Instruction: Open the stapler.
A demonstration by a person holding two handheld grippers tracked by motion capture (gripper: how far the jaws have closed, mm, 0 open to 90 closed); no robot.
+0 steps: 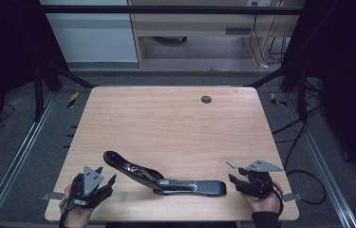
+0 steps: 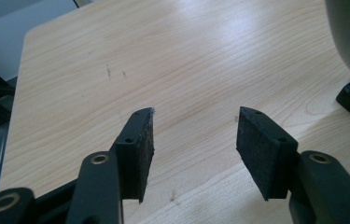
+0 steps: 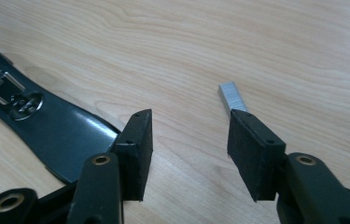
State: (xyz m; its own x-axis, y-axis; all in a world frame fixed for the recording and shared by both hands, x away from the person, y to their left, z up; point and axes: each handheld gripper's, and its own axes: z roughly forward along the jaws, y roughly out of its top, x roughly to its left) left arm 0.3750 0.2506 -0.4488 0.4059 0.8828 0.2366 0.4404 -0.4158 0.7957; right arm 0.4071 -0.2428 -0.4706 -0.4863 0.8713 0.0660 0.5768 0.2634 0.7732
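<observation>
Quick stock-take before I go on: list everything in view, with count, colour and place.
stapler: one, black with metal inside, swung open flat near the table's near edge, between the two grippers.
staple strip: one, silver, right of the stapler, beside the right gripper.
round insert: one, dark grey, far right part of the tabletop.
table: one, light wood grain.
left gripper: black, jaws apart, nothing between them, near left corner.
right gripper: black, jaws apart over bare wood, staple strip just past one fingertip.
</observation>
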